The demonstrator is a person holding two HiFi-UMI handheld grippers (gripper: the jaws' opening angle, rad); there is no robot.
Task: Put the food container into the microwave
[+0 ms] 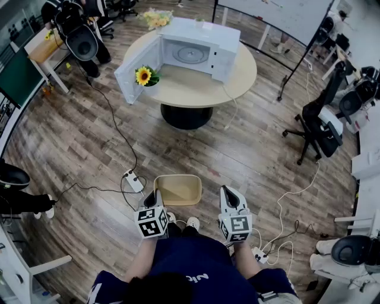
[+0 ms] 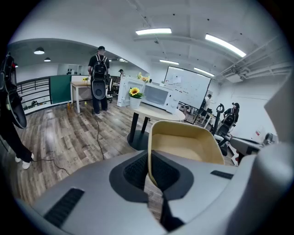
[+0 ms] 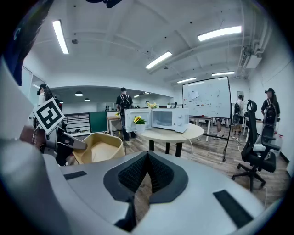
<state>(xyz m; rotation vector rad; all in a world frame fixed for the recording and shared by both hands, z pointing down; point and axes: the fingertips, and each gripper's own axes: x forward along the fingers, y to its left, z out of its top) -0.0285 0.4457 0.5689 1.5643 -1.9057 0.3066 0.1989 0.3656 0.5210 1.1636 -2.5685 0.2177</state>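
A tan, empty food container point(image 1: 178, 189) hangs low over the wooden floor in front of me. My left gripper point(image 1: 155, 196) is shut on its left wall; in the left gripper view the rim point(image 2: 183, 147) is pinched between the jaws point(image 2: 149, 170). My right gripper point(image 1: 228, 192) is to the right of the container, apart from it, shut with nothing between its jaws point(image 3: 147, 158). From the right gripper view the container point(image 3: 98, 147) sits at left. The white microwave point(image 1: 199, 50) stands on a round table point(image 1: 237, 77) farther ahead, its door point(image 1: 138, 68) swung open to the left.
A potted sunflower point(image 1: 144, 77) stands on the table by the open door. A power strip point(image 1: 133, 180) and cables lie on the floor near the left gripper. Office chairs point(image 1: 317, 122) stand to the right, a whiteboard point(image 1: 279, 18) behind, and a person with a backpack point(image 1: 80, 35) far left.
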